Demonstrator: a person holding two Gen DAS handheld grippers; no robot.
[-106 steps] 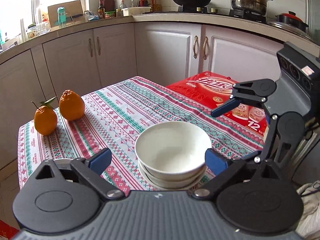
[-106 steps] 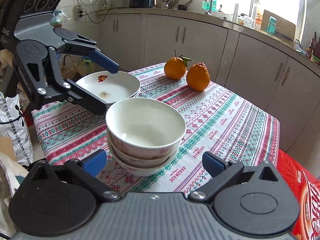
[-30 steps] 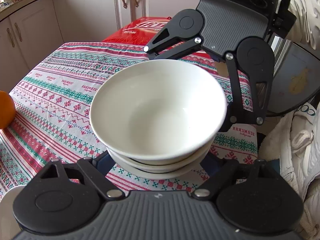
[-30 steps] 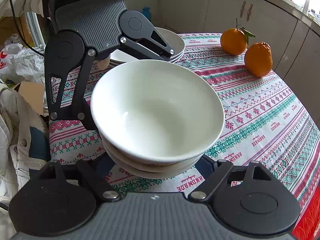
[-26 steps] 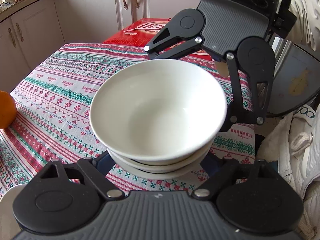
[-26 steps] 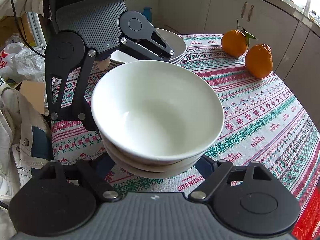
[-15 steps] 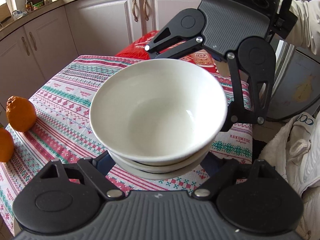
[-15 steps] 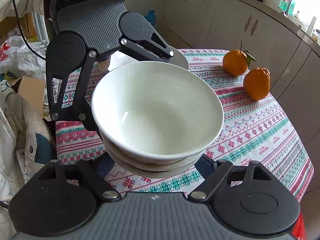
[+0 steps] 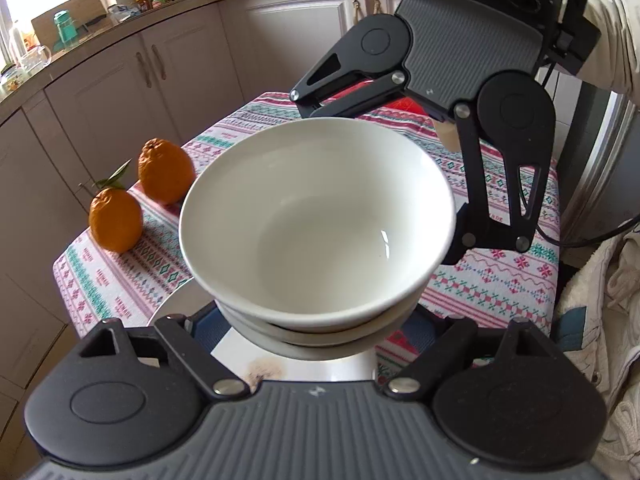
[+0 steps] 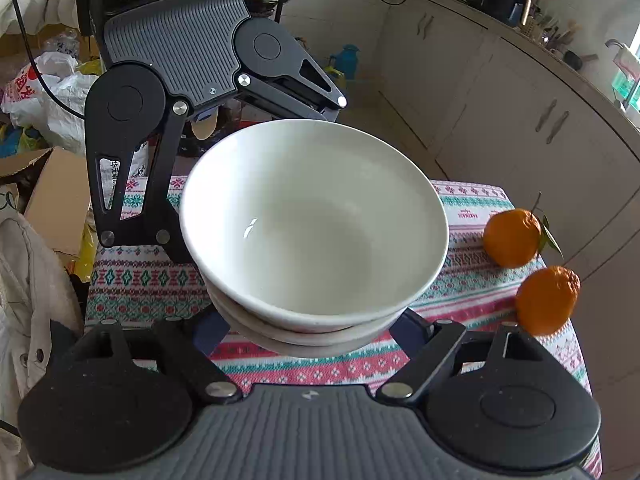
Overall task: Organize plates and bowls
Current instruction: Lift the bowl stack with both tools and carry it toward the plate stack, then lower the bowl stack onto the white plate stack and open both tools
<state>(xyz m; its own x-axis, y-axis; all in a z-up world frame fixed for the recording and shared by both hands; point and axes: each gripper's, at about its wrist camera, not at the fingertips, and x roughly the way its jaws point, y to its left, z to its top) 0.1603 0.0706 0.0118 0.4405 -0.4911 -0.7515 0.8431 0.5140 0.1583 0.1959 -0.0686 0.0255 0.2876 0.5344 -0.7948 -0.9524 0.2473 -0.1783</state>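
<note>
A stack of white bowls [image 9: 316, 224] is held in the air above the patterned tablecloth [image 9: 500, 280], gripped from both sides. My left gripper [image 9: 316, 320] is shut on the stack's lower bowls, and my right gripper [image 10: 312, 328] is shut on the same stack [image 10: 312, 220] from the opposite side. Each gripper shows across the bowls in the other's view. A white plate [image 9: 240, 348] with a brown mark lies below the stack in the left wrist view. The fingertips are mostly hidden under the bowls.
Two oranges [image 9: 136, 200] sit near the table's edge and also show in the right wrist view [image 10: 528, 268]. Kitchen cabinets [image 9: 140, 80] stand behind. Bags and a cardboard box [image 10: 52, 184] lie on the floor beside the table.
Both grippers have lifted the bowl stack higher and carried it over the white plate. The oranges have come into the left wrist view.
</note>
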